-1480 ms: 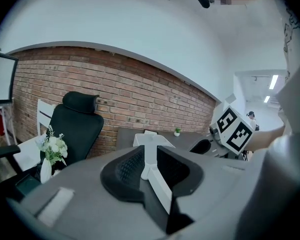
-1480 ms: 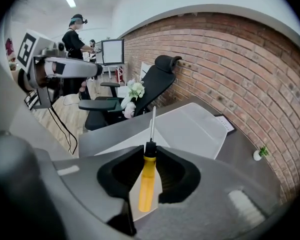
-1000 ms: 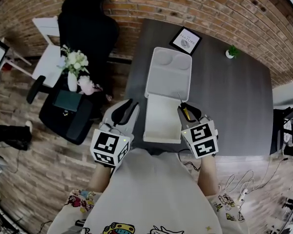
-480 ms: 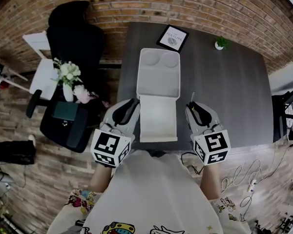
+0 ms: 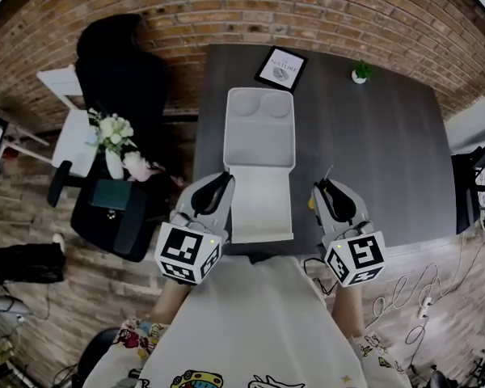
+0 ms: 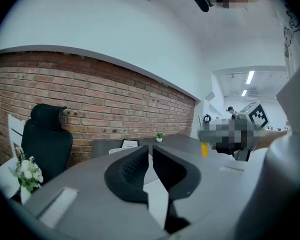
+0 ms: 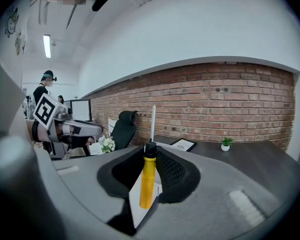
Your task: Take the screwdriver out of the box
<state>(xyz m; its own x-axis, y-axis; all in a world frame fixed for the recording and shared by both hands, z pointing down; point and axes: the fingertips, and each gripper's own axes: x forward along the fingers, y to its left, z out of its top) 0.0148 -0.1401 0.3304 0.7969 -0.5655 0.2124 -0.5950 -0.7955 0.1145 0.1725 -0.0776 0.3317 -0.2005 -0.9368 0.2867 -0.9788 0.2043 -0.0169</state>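
The white box (image 5: 259,217) lies open on the dark table (image 5: 380,152), its lid (image 5: 261,128) folded back to the far side. My right gripper (image 5: 330,191) hovers to the right of the box, outside it, and is shut on the screwdriver (image 7: 147,179). Its yellow handle stands between the pads, and the thin metal shaft points up and forward past the fingertips. The left gripper (image 5: 214,192) hangs at the box's near left corner. Its jaws stand together with nothing between them in the left gripper view (image 6: 151,154).
A framed card (image 5: 280,68) and a small potted plant (image 5: 359,73) stand at the table's far edge. A black office chair (image 5: 117,79) and a vase of flowers (image 5: 113,132) stand left of the table. Cables lie on the floor at the right.
The right gripper has moved right and upward with the screwdriver, from the box's right edge to over the bare table. The left gripper has drifted slightly toward the box.
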